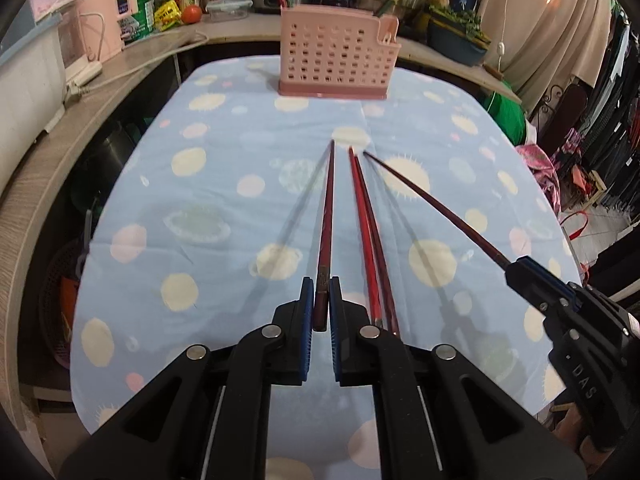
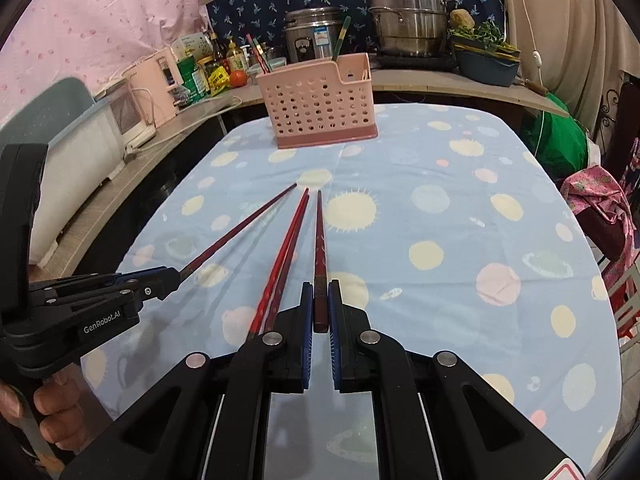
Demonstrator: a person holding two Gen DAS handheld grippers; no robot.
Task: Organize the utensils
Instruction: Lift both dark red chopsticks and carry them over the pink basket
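My left gripper [image 1: 321,300] is shut on a dark red chopstick [image 1: 326,216] that points forward above the table. My right gripper [image 2: 320,304] is shut on another dark red chopstick [image 2: 320,232]. Each gripper shows in the other's view: the right one [image 1: 520,270] at the right with its chopstick [image 1: 436,208], the left one [image 2: 170,276] at the left with its chopstick [image 2: 240,228]. Two red chopsticks [image 1: 368,232] lie together on the cloth between the grippers; they also show in the right wrist view [image 2: 286,256]. A pink perforated utensil holder [image 1: 338,56] stands at the table's far end, also in the right wrist view [image 2: 318,108].
The table [image 1: 200,208] has a light blue cloth with planets and dots. Behind it runs a wooden counter [image 1: 100,92] with bottles, a tomato [image 1: 191,14], a rice cooker [image 2: 314,40] and steel pots [image 2: 408,16]. A green bag [image 2: 560,140] and clothes are at the right.
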